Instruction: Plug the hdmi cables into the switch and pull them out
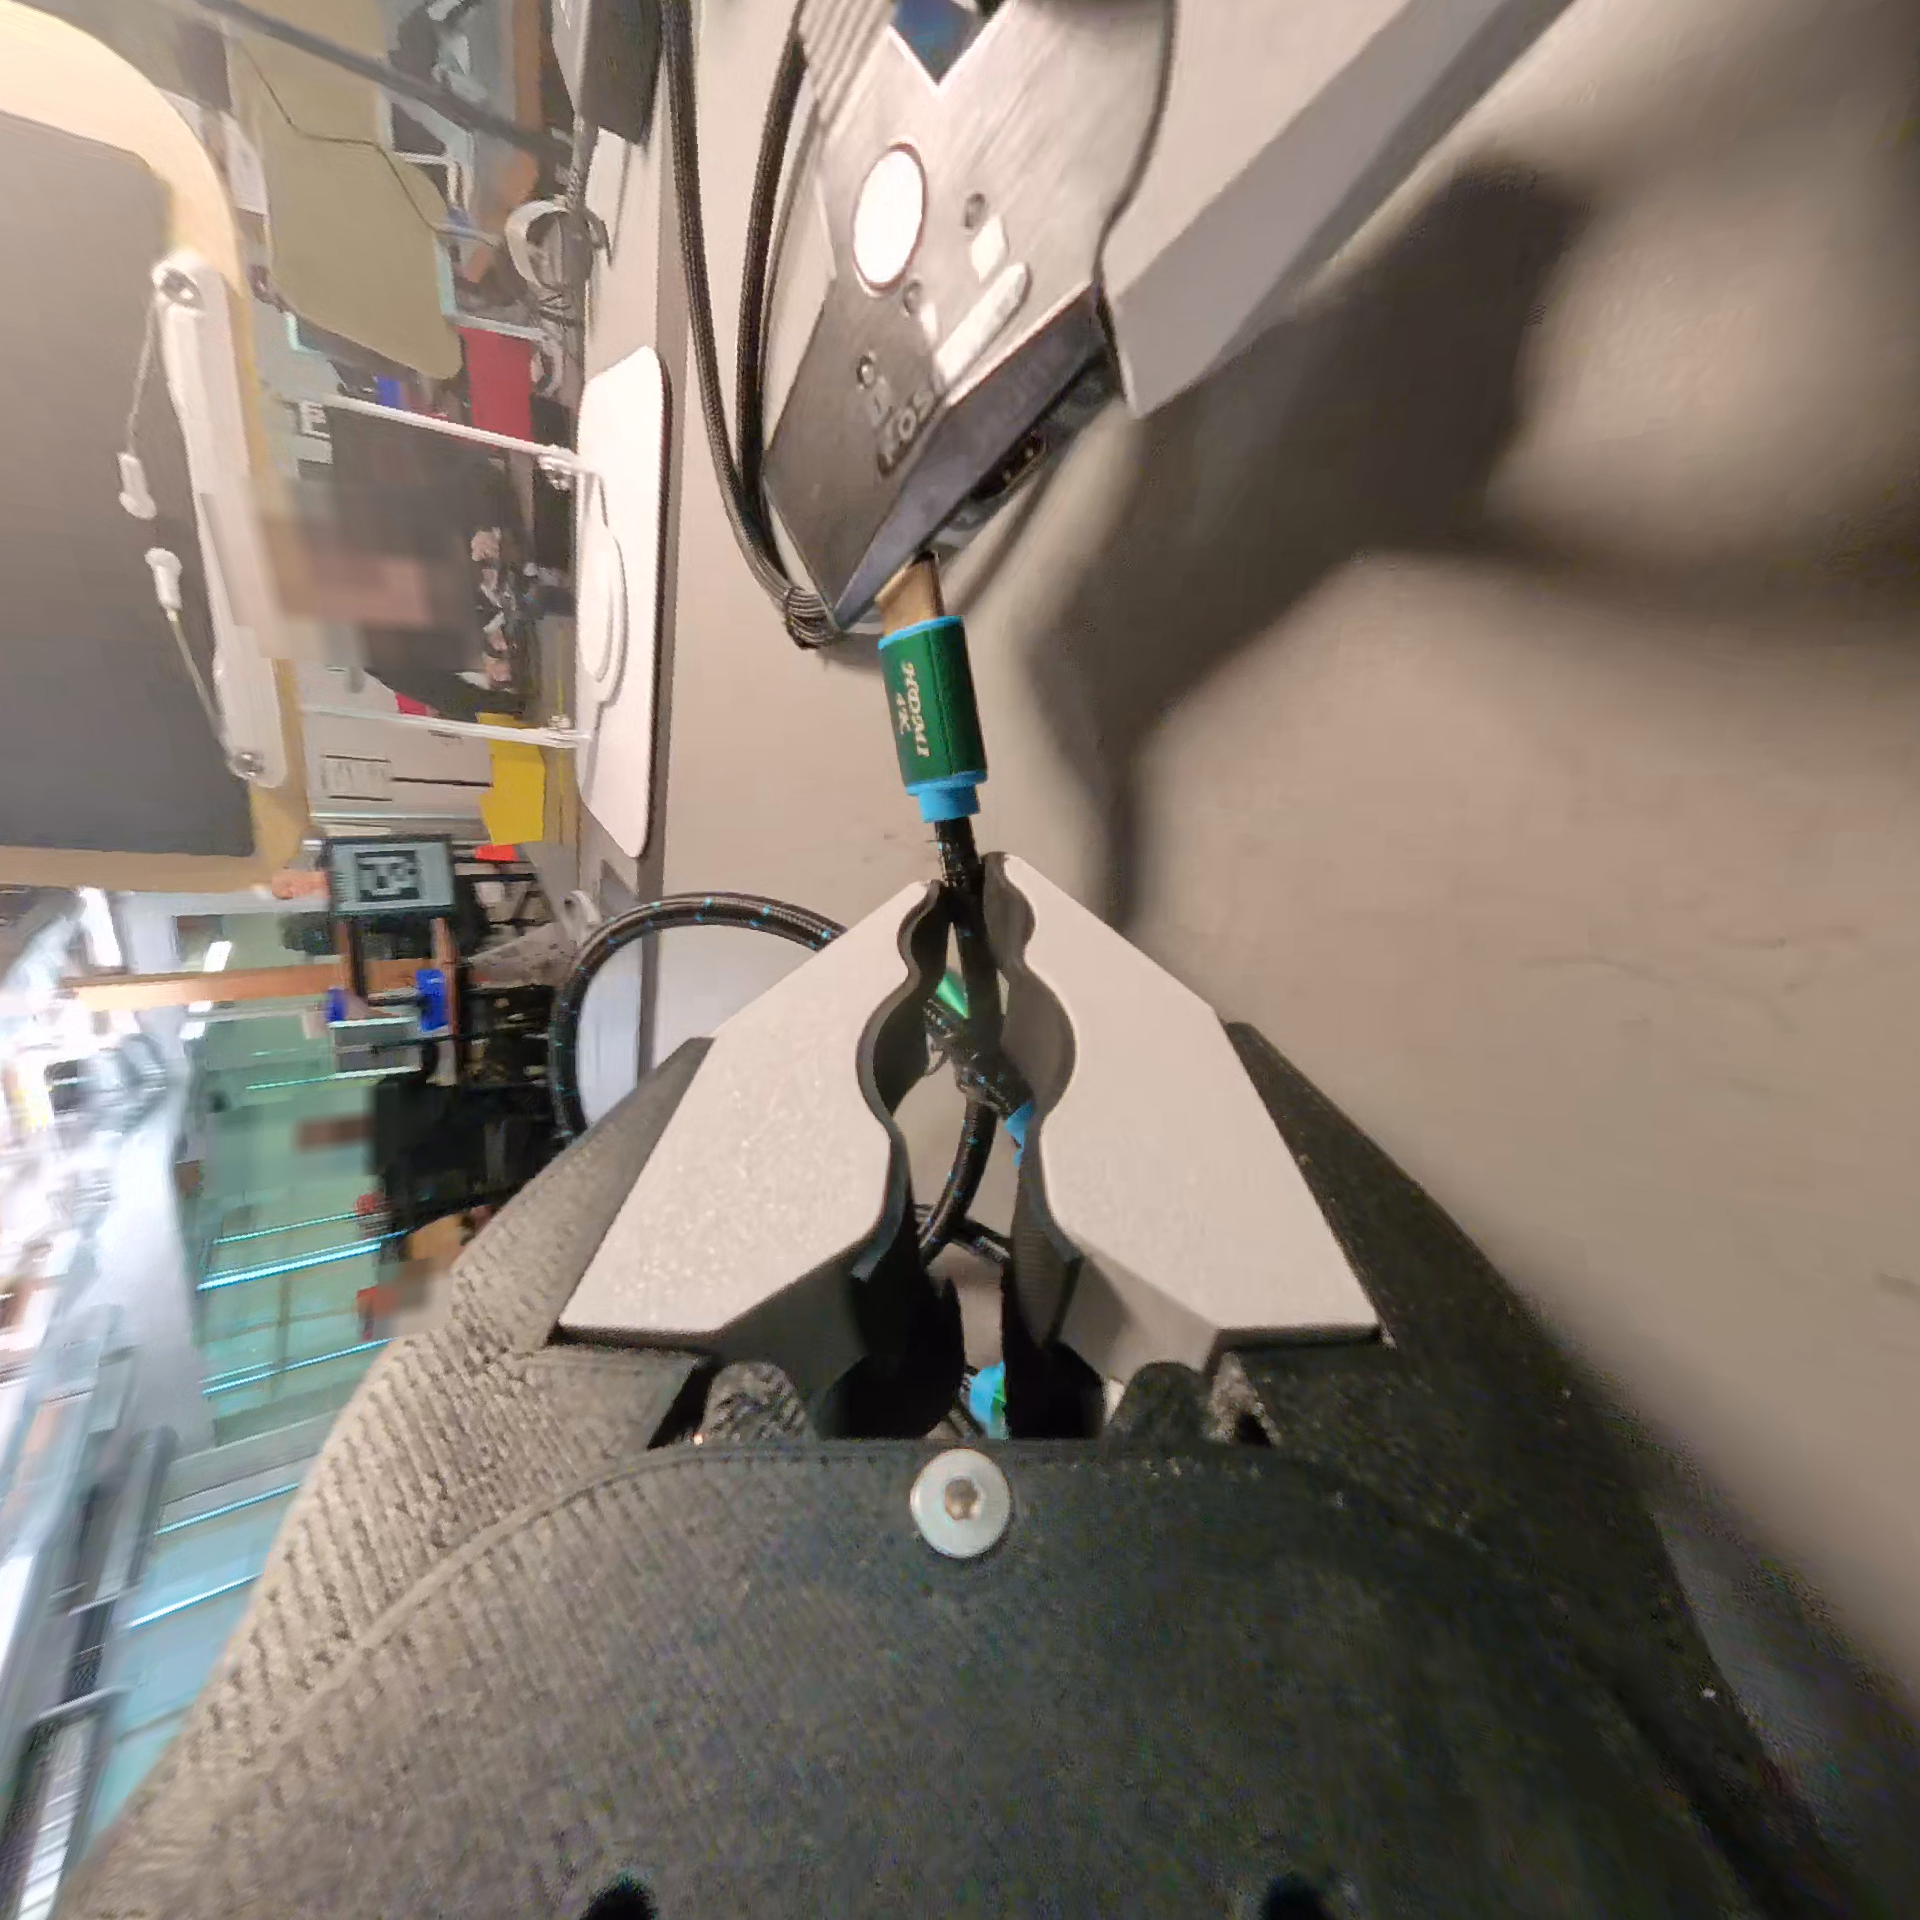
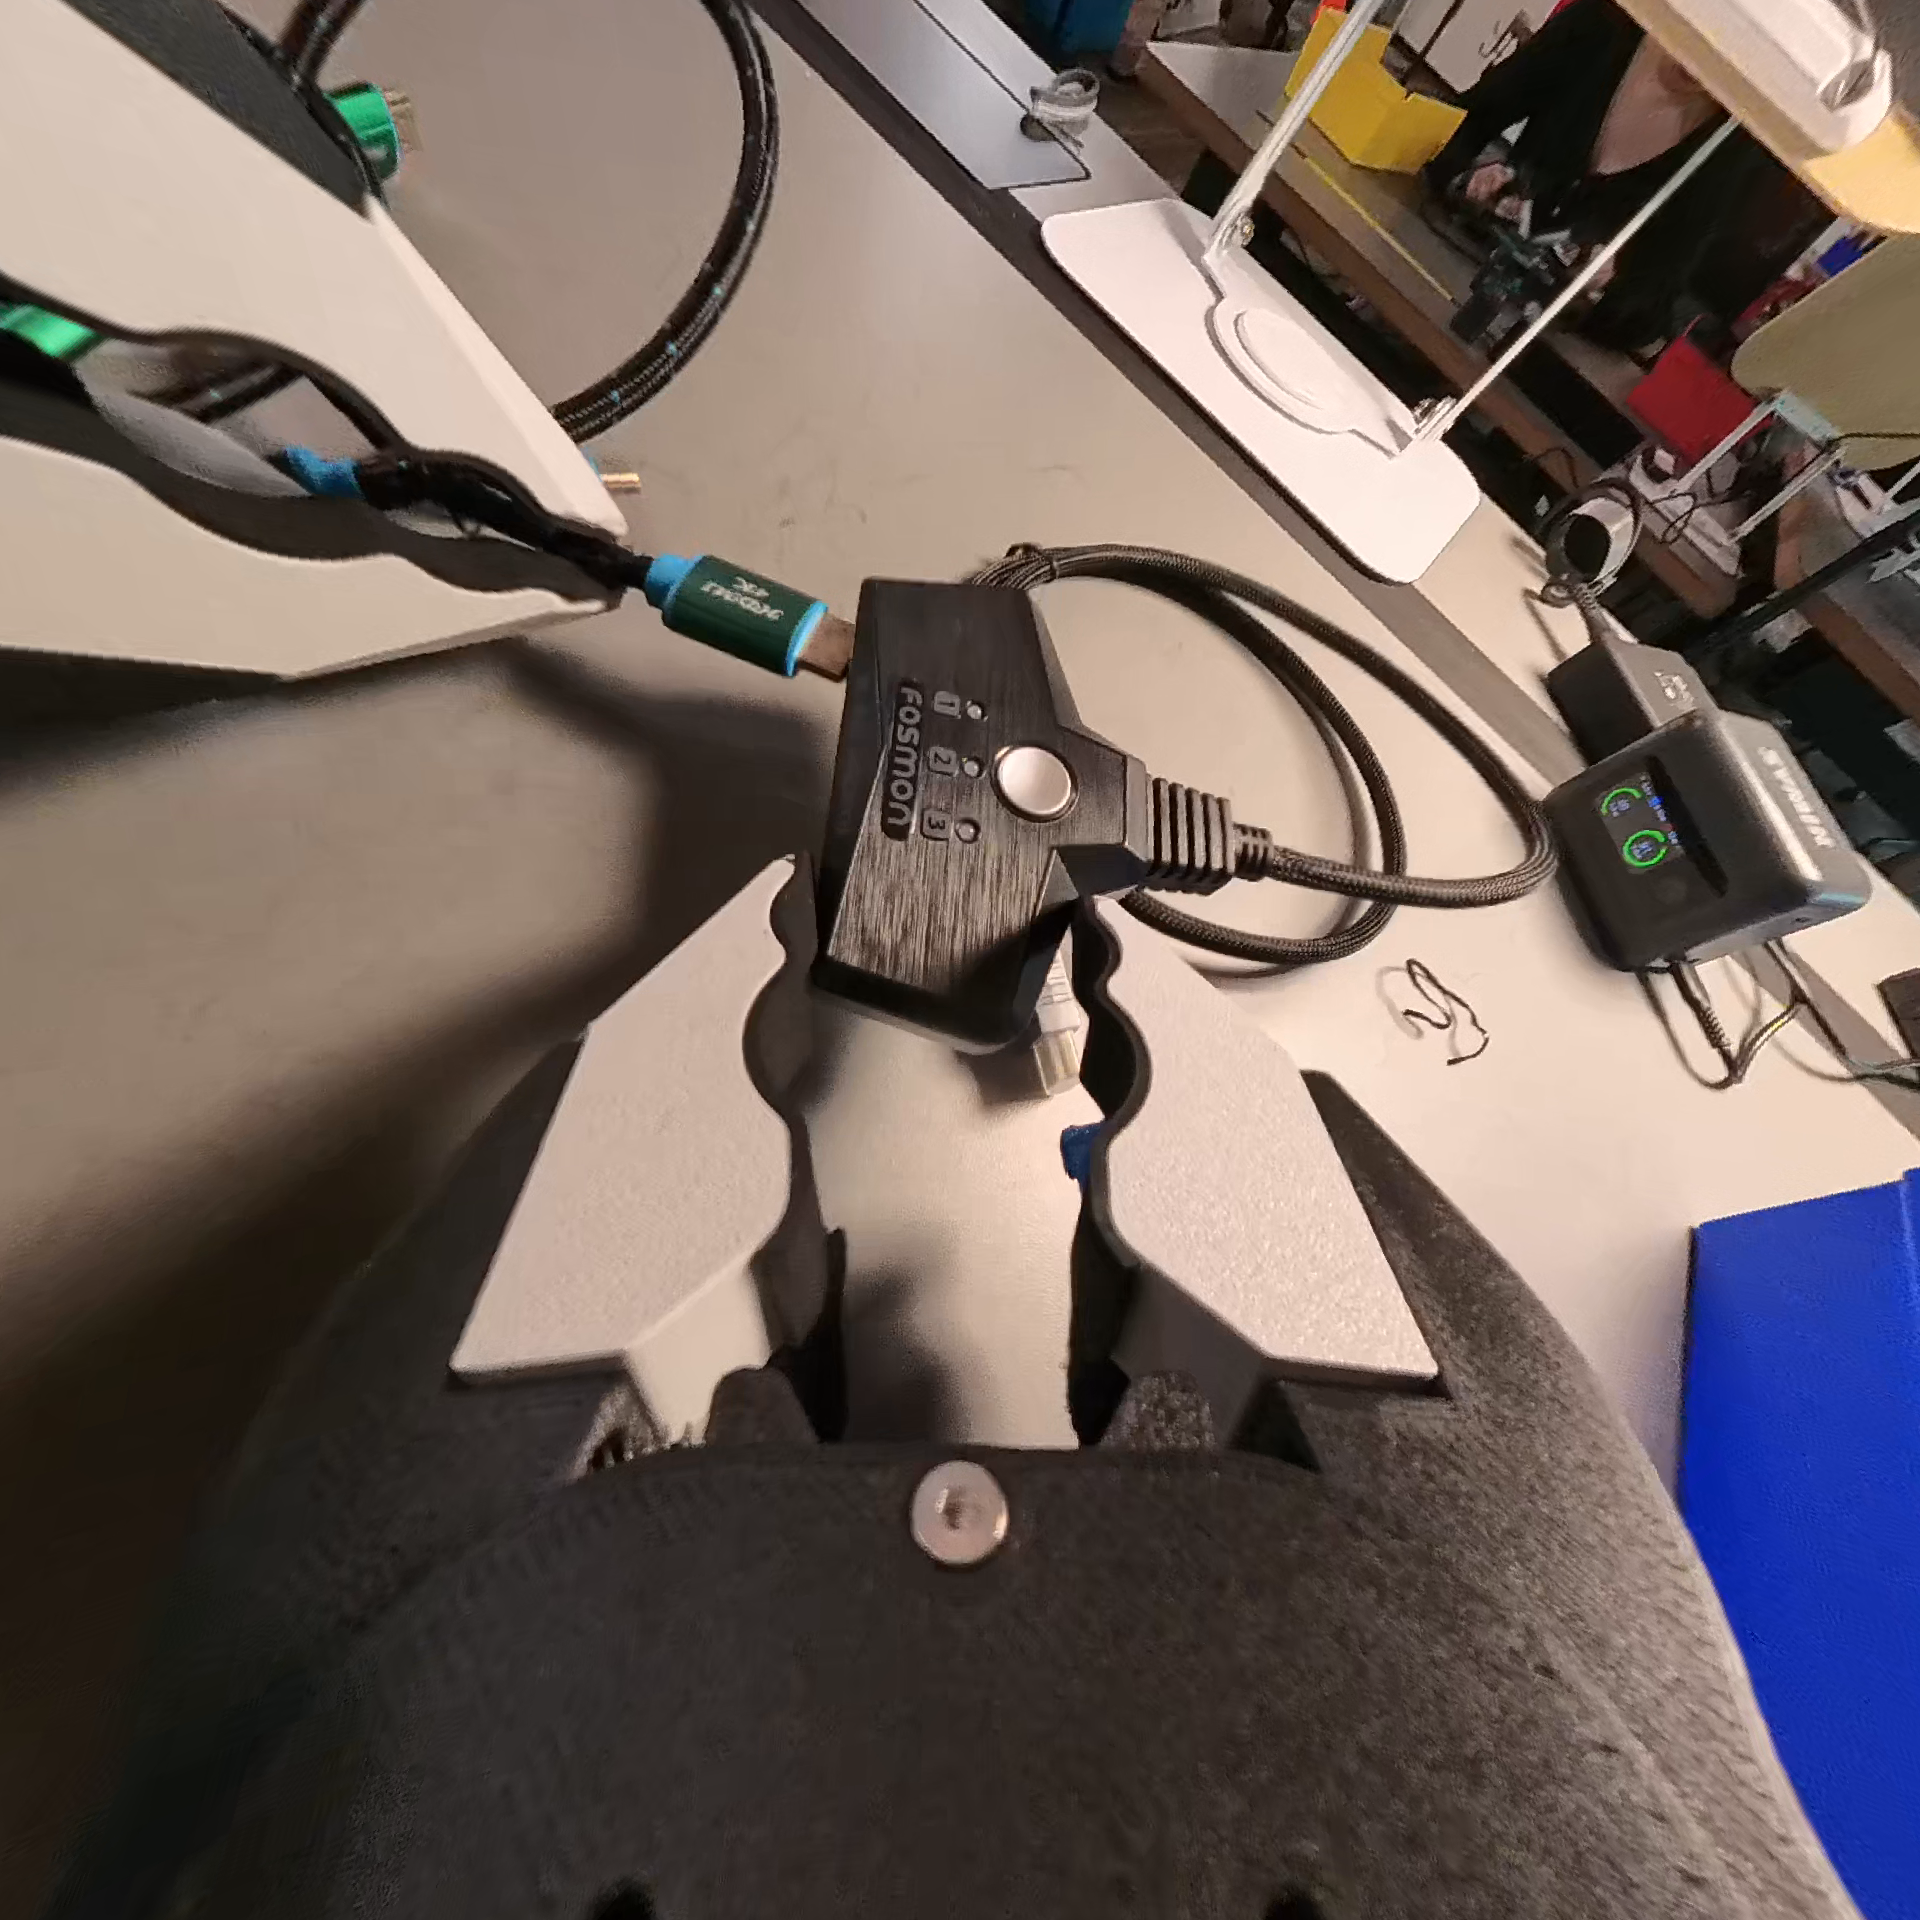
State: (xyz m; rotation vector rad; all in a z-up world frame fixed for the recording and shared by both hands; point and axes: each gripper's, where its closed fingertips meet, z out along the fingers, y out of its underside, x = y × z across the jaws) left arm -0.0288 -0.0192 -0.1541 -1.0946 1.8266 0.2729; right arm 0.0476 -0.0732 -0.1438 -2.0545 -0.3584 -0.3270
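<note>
The left tool (image 1: 961,894) pinches the cable (image 1: 958,854) behind its green plug (image 1: 928,715), whose tip sits at the switch (image 2: 951,821) straight ahead. The right tool (image 2: 940,914) clamps the switch's near end. Held by soft cable, the plug could tilt and jam at the port.

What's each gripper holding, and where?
Left gripper pinches the braided HDMI cable just behind its green plug. Right gripper clamps the black HDMI switch by its near end.

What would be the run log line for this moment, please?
left gripper: shut on cable | right gripper: shut on switch | green plug: tip at switch port, metal showing
</note>
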